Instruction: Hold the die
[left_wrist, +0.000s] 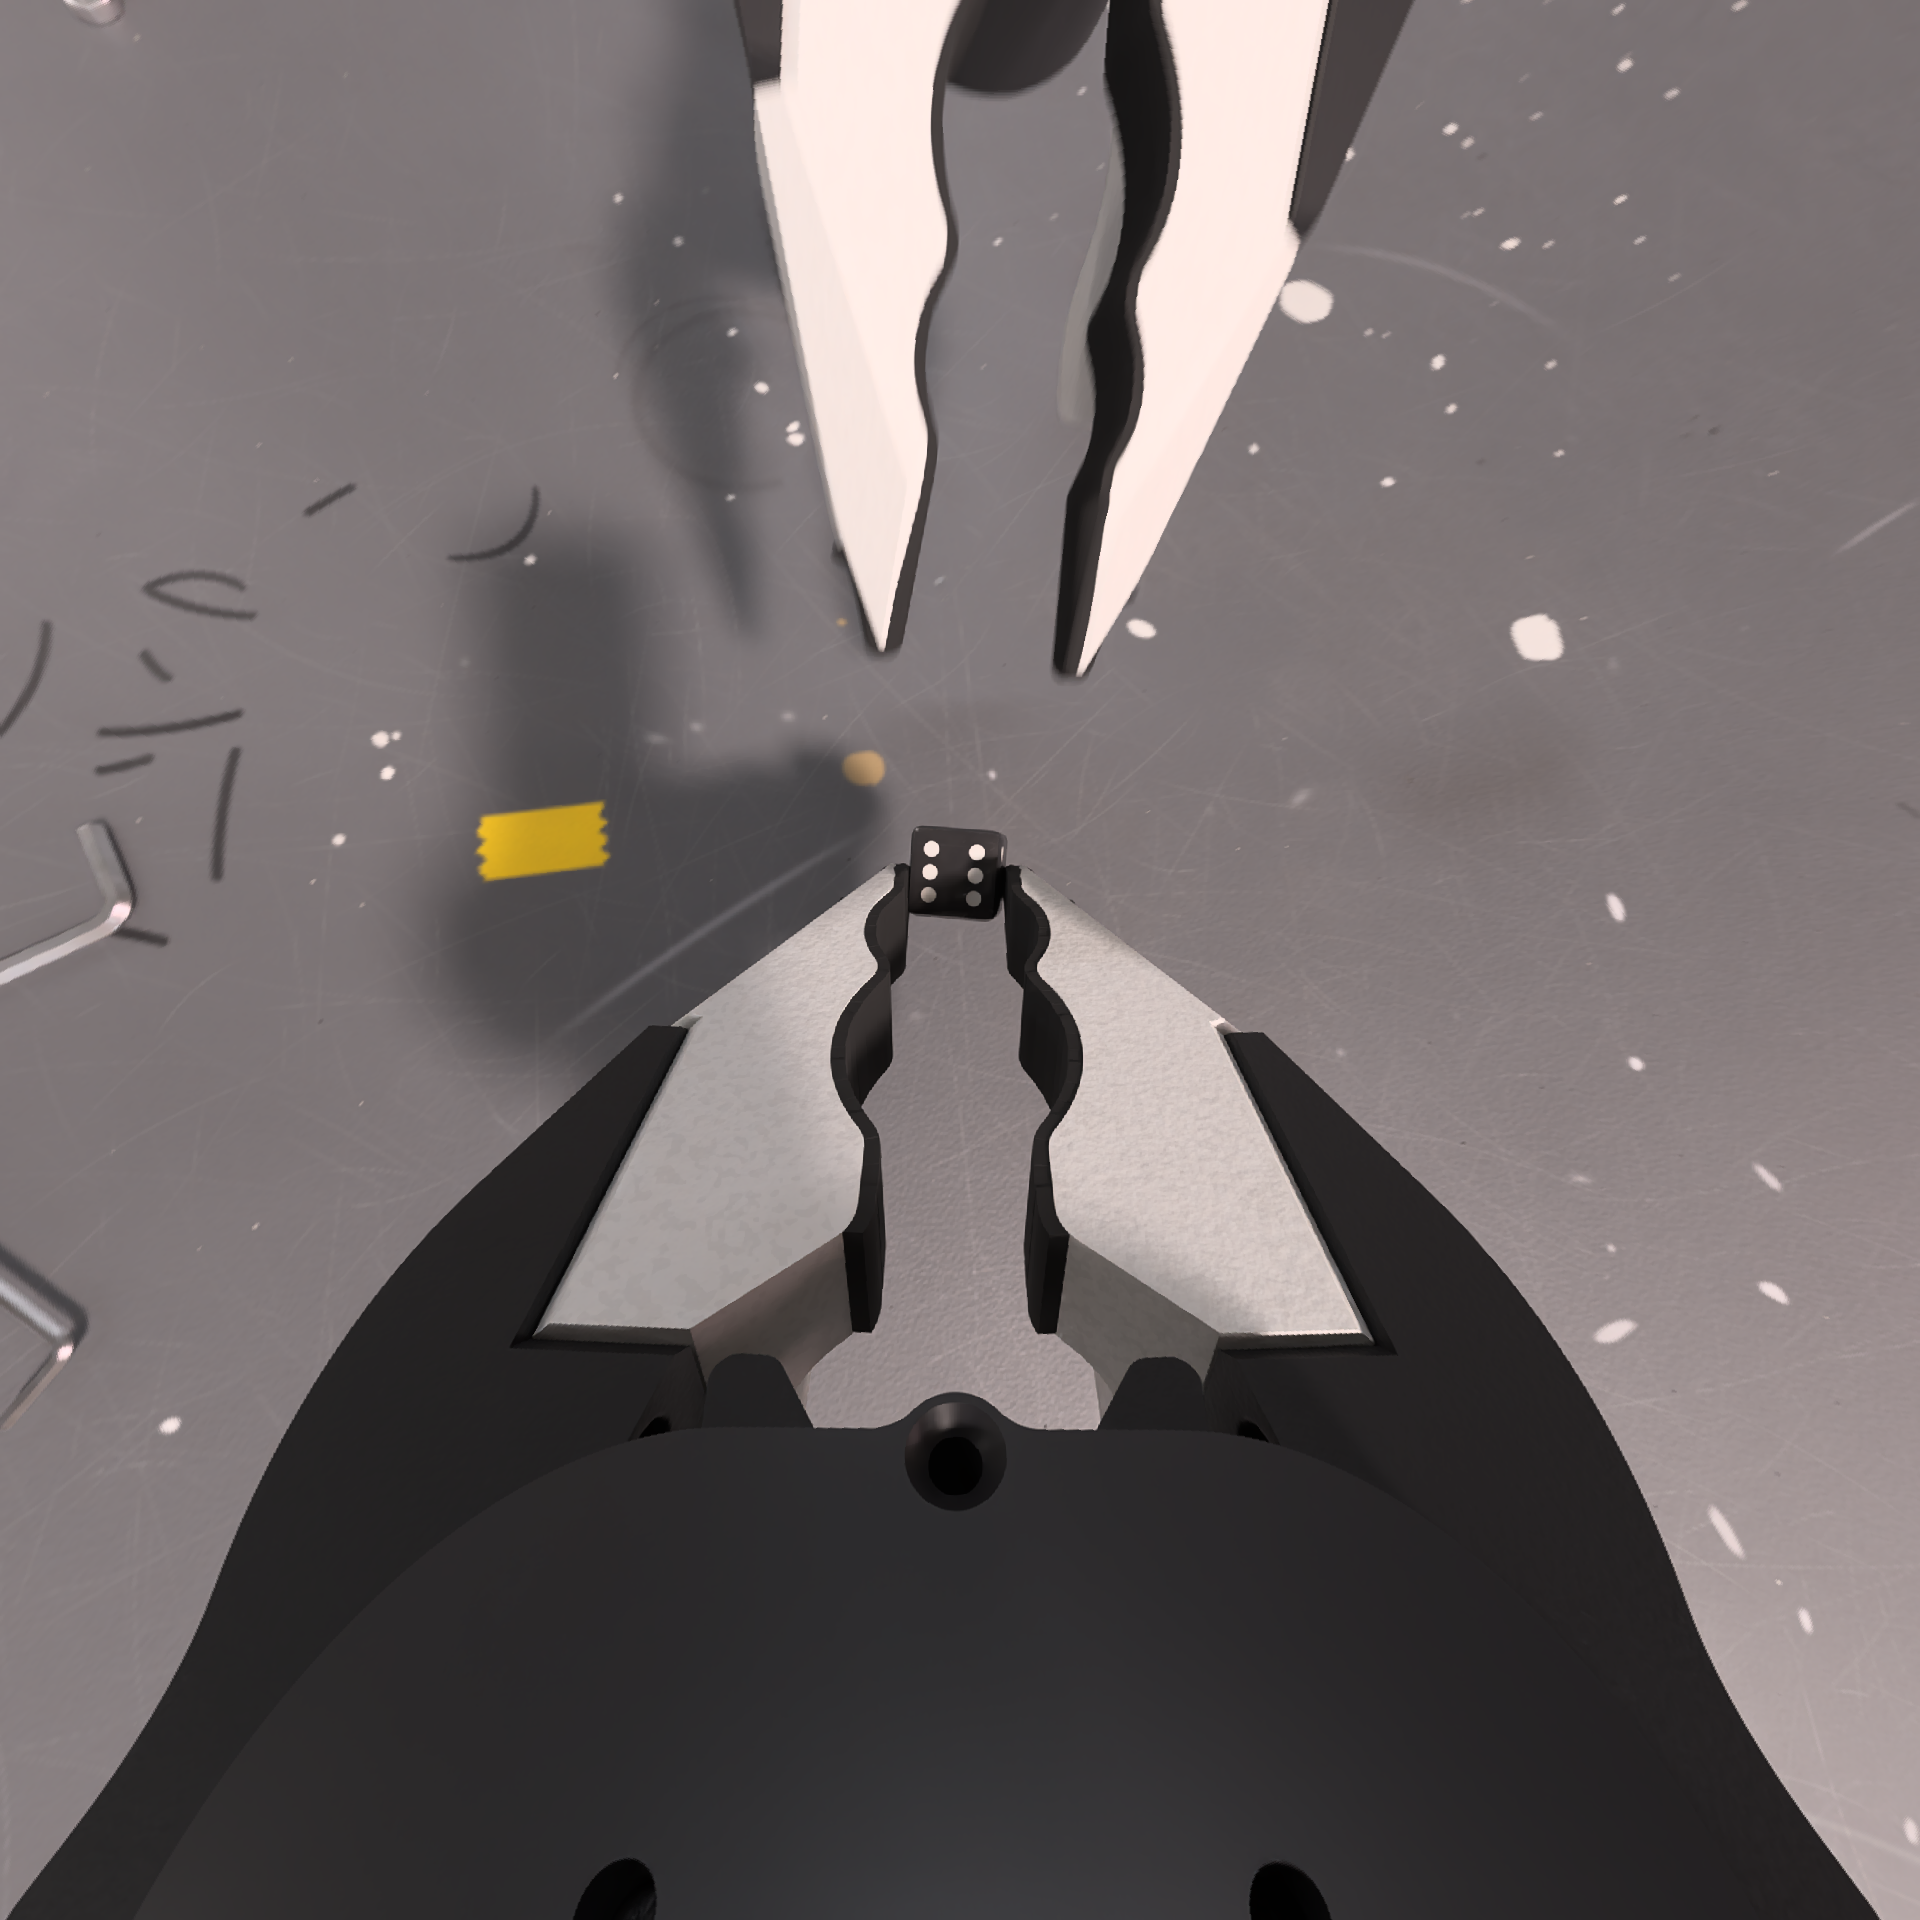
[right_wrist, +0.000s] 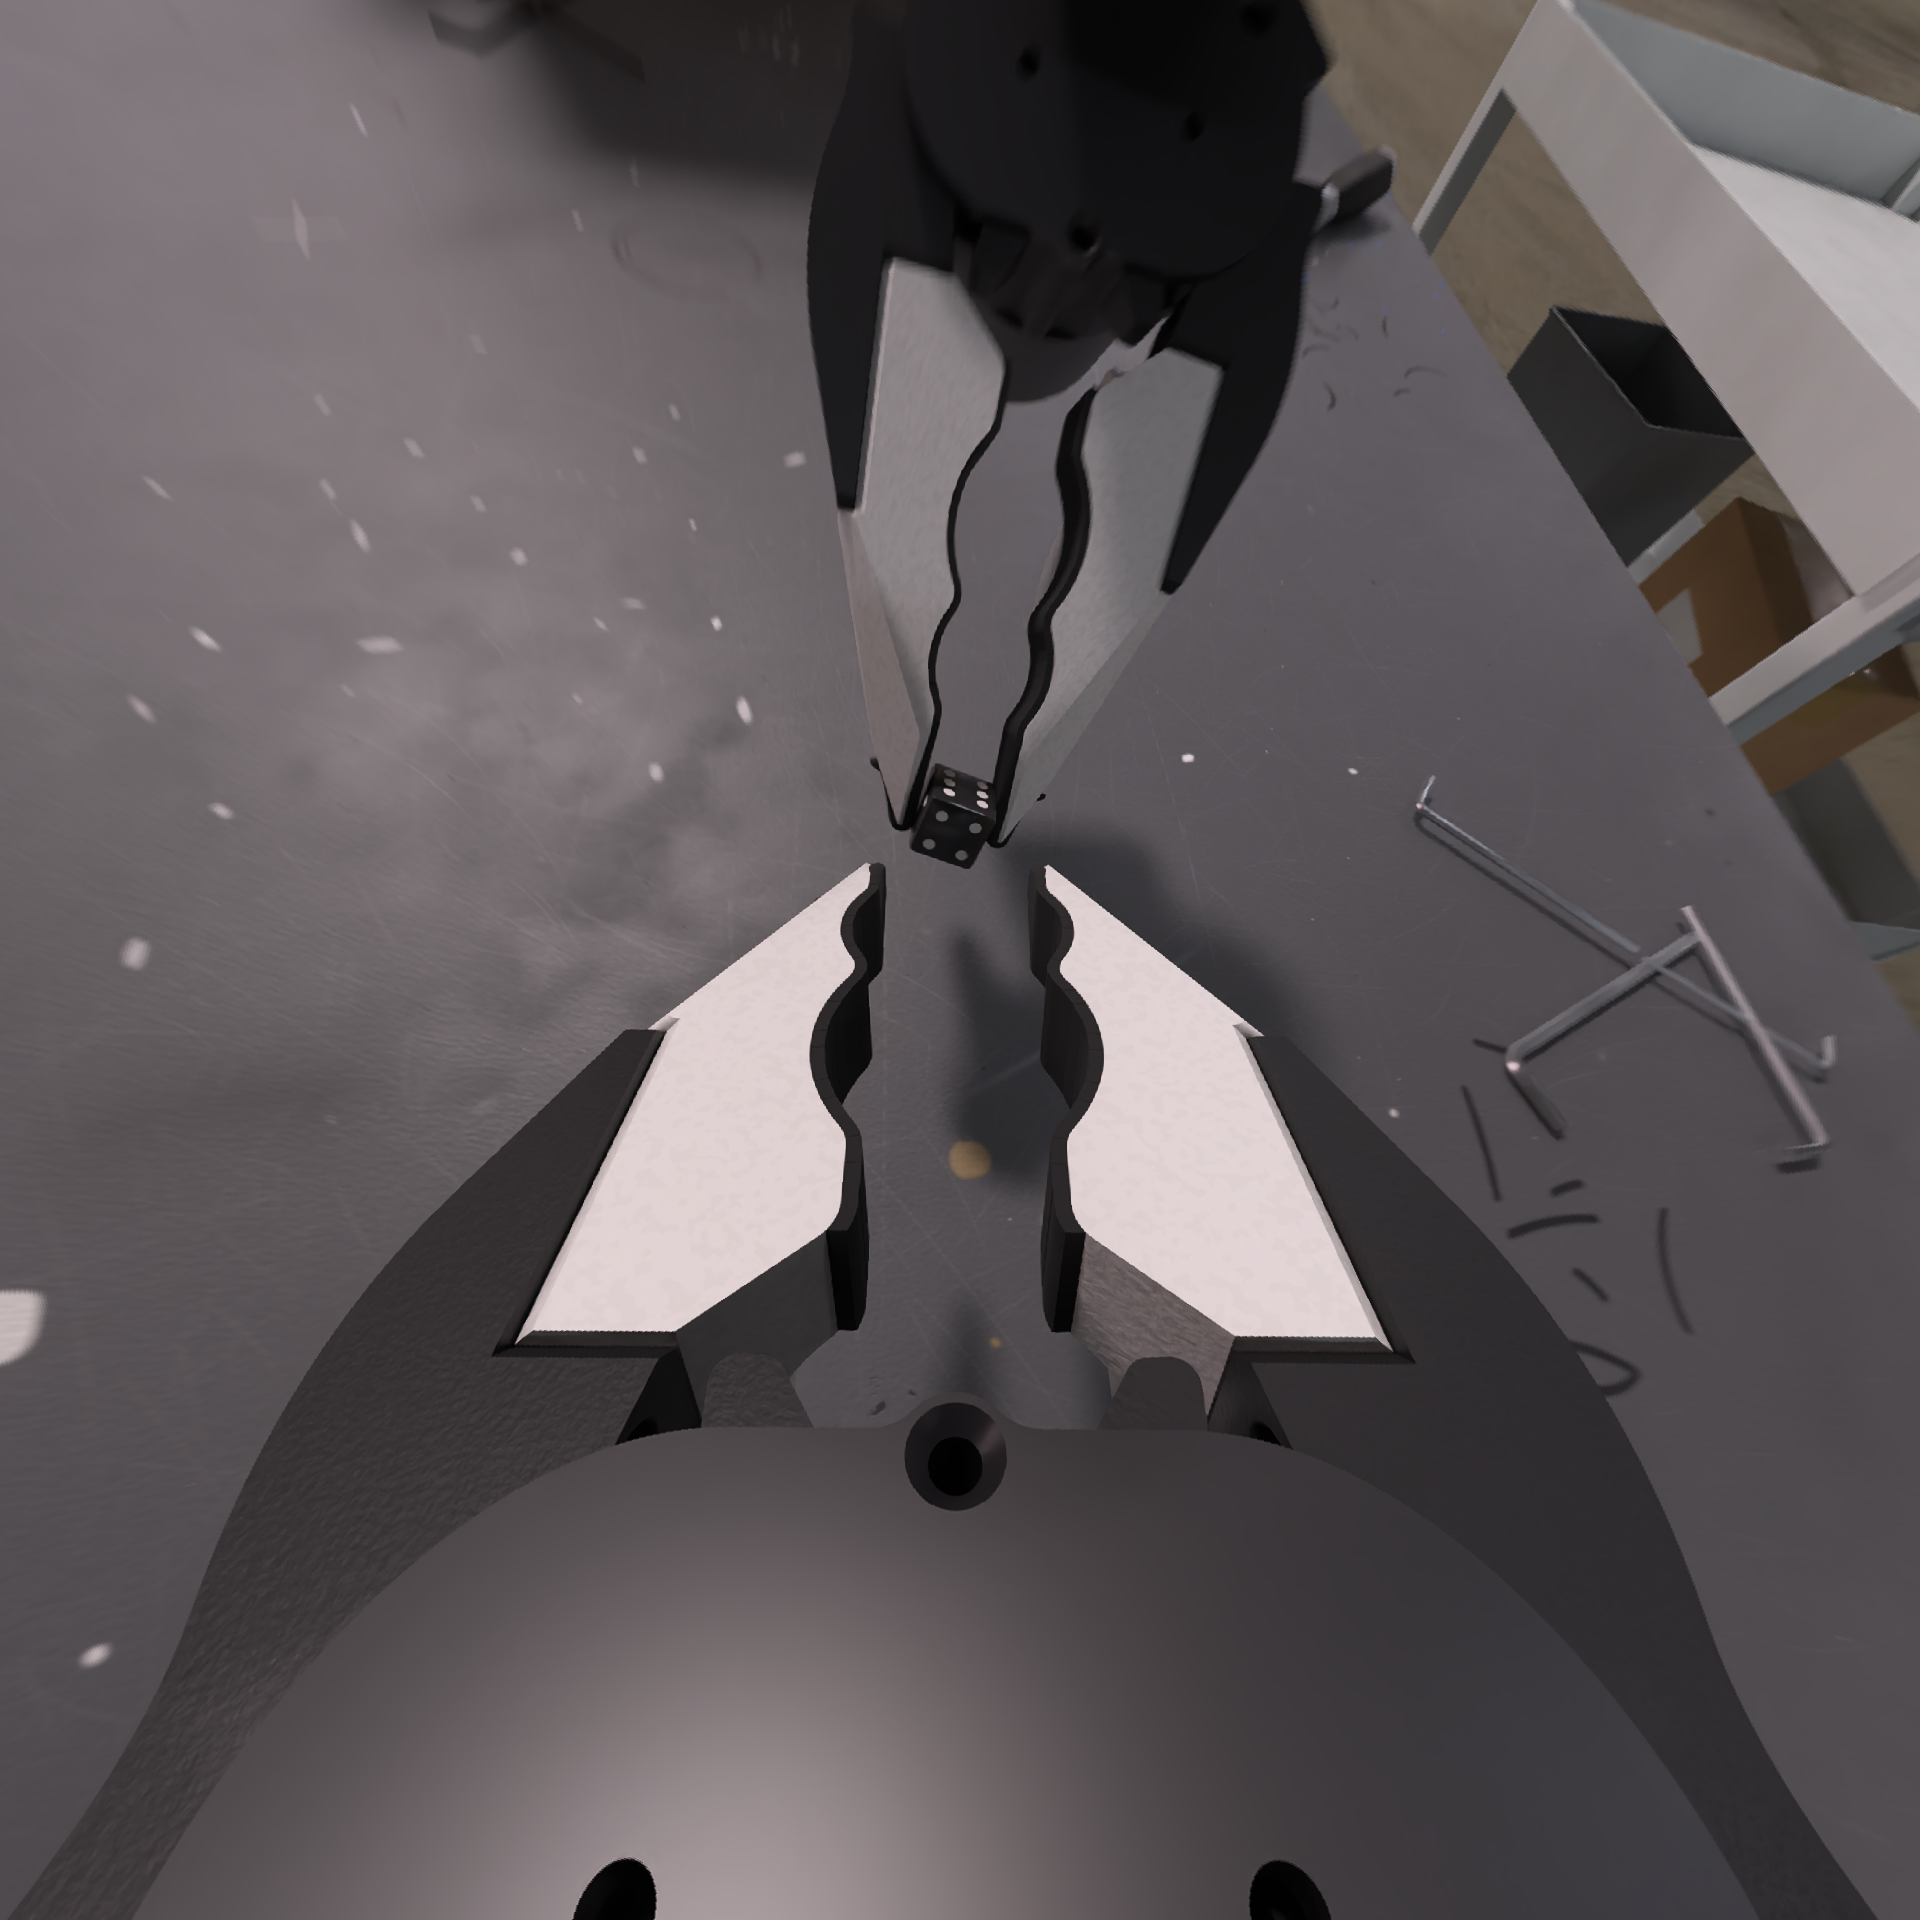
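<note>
Two matching grippers, the left gripper (left_wrist: 956, 873) and the right gripper (right_wrist: 961, 883), are seen with matte black rounded bodies, white tapered fingers (right_wrist: 727, 1122) lined by wavy black pads (left_wrist: 868, 1039), and a recessed central screw (left_wrist: 954, 1463).

Left wrist cam sits behind the left gripper (left_wrist: 958, 871), looking steeply down along its fingers at the grey table (left_wrist: 1558, 831), close in. Right wrist cam sits behind the right gripper (right_wrist: 958, 883), also pitched down but shallower: the far right table edge and a shelf (right_wrist: 1766, 260) show. The two face each other. Both views share the die (left_wrist: 957, 871) (right_wrist: 953, 817), the opposite gripper, the hex keys (left_wrist: 99, 904) (right_wrist: 1662, 987) and the table patch between.
</note>
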